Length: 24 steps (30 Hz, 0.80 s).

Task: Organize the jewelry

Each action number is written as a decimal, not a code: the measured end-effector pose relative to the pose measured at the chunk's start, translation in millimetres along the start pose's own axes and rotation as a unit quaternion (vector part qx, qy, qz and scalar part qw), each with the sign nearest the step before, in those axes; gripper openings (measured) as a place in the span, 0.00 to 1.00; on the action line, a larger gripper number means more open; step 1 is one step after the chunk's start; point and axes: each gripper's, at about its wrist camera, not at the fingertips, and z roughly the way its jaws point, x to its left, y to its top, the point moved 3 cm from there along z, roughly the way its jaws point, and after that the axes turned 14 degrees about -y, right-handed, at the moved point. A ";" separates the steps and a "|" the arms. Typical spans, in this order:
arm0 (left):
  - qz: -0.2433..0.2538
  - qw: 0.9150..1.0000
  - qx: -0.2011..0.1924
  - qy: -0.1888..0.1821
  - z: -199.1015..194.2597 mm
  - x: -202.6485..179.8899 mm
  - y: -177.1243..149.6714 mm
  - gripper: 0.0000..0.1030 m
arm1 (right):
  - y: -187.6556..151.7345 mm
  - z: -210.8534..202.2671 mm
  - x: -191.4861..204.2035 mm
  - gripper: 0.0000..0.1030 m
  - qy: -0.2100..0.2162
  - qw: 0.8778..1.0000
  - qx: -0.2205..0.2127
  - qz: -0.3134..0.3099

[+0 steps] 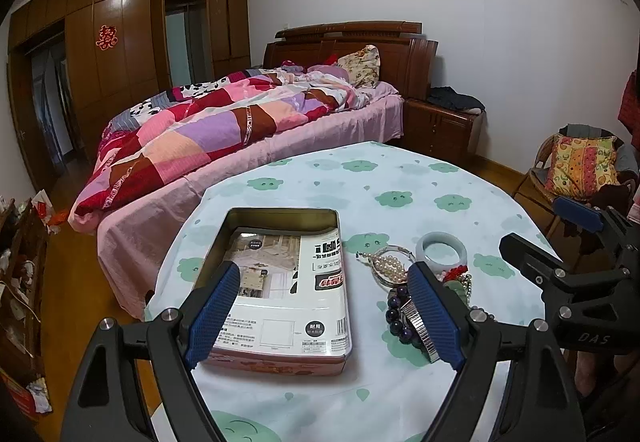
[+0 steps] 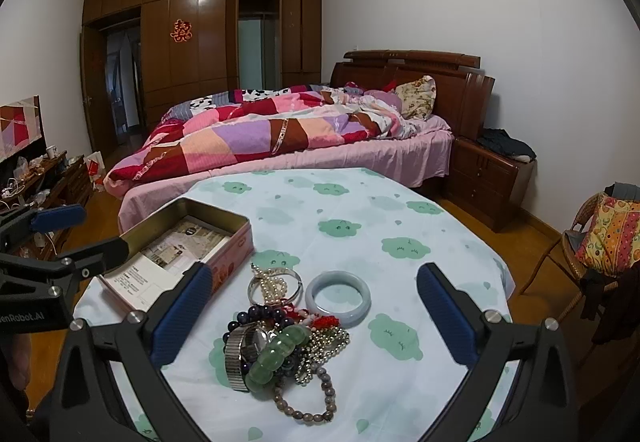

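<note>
I judge the task barely begun — my left claw (image 1: 324,306) and right claw (image 2: 316,314) both gape wide, gripping nothing. The jewelry (image 2: 280,338) lies heaped between the right claw's fingers; the tin (image 1: 280,282) under the left holds only a leaflet. Cloud-print worktop (image 2: 360,209), bed (image 2: 280,137) beyond — wardrobes behind.

You are looking at an open rectangular tin (image 2: 224,238) sitting at left centre of the right-wrist frame, printed paper lying flat inside it. Just beside it, at lower centre, a jewelry pile (image 2: 280,338) is lying tangled: a pearl strand (image 2: 274,282) draping over a silver bangle, a pale jade bangle (image 2: 338,298) lying flat, a green bead bracelet (image 2: 280,356), dark beads and a metal watch band (image 2: 236,360).
</note>
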 end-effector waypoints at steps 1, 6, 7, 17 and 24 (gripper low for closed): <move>0.001 1.000 0.000 0.000 -0.2 -0.7 0.2 0.83 | 0.8 -0.2 0.4 1.00 0.000 1.000 0.001 0.000; 0.001 1.000 0.000 0.000 0.3 -0.3 -0.1 0.83 | 1.5 0.3 -0.1 1.00 0.000 1.000 0.001 0.001; 0.001 1.000 0.000 0.001 -0.1 -0.4 0.0 0.83 | 1.3 0.4 -0.4 1.00 0.000 1.000 0.001 0.001; 0.001 1.000 0.000 0.002 0.3 1.3 -0.8 0.83 | 0.3 -0.2 -1.1 1.00 -0.001 1.000 0.000 0.001; 0.002 1.000 0.000 0.002 0.5 1.8 -1.1 0.83 | 0.4 0.3 -1.2 1.00 0.000 1.000 0.002 0.002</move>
